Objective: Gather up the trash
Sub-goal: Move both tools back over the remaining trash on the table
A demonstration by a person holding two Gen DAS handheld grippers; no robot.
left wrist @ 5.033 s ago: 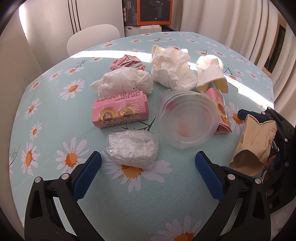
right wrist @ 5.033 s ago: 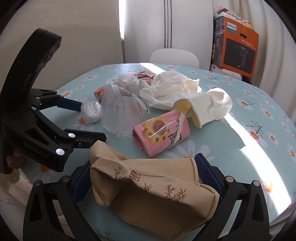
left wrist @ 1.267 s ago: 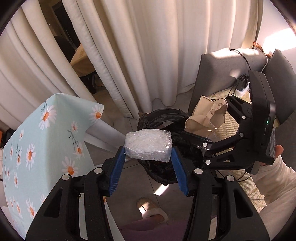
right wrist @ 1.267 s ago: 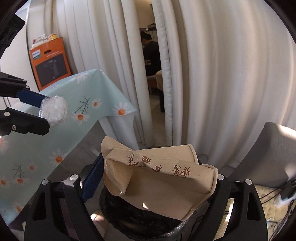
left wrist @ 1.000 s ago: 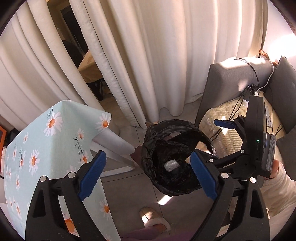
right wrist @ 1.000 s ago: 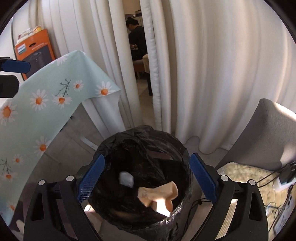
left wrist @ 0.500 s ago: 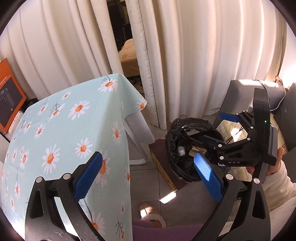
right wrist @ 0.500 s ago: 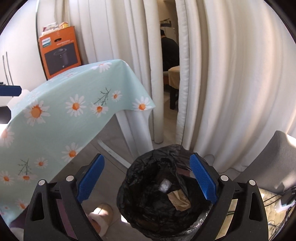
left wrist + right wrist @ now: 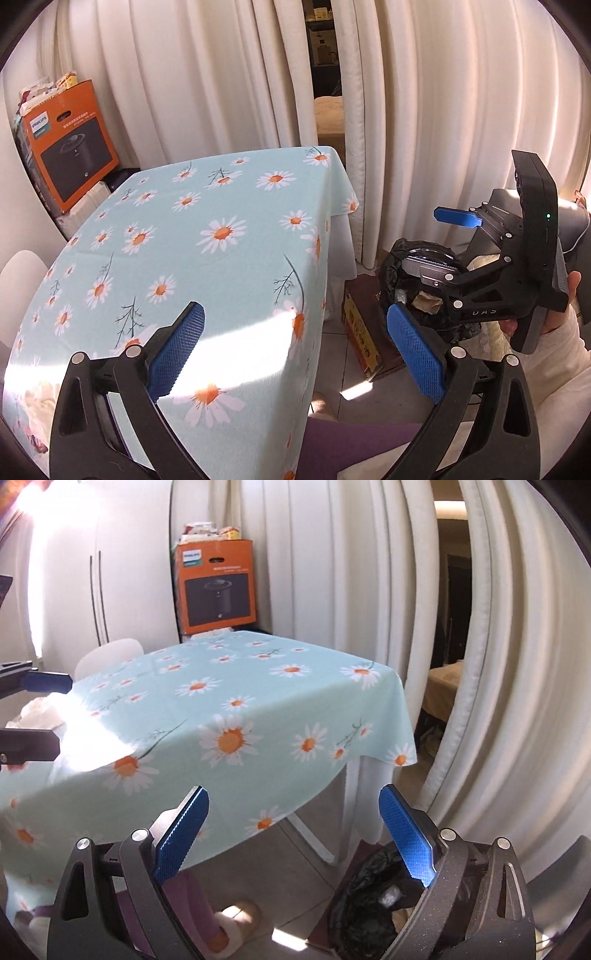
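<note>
**Both claws empty, swinging toward the table for more trash**

From the left wrist view, the left gripper [image 9: 293,349] is hanging over the near corner of the daisy-print tablecloth [image 9: 192,236], its blue pads spread wide with nothing between them. I take it the person is holding it released so it is ready for the next piece. At the far lower left edge a bit of crumpled white paper trash [image 9: 35,400] is peeking past the gripper frame, so there is trash on the table waiting to be collected. To the right, the right gripper [image 9: 428,264] is hovering above the black-lined trash bin [image 9: 397,258], which is standing on the floor just beside the table corner. Its jaws are parted too. Inside the bin a tan paper scrap [image 9: 428,300] and a small clear plastic wad [image 9: 400,295] are lying together.

From the right wrist view, the right gripper [image 9: 293,834] is showing its pads wide apart and empty, pointing across the tablecloth [image 9: 236,701]. The bin [image 9: 364,912] is sitting low at its right side, partly hidden behind the finger, with the plastic wad [image 9: 389,899] showing inside. At the left edge the left gripper [image 9: 40,710] is framing a white crumpled heap [image 9: 37,712] on the sunlit cloth, likely its next pick. An orange appliance box [image 9: 216,587] is standing against the curtains beyond.
</note>
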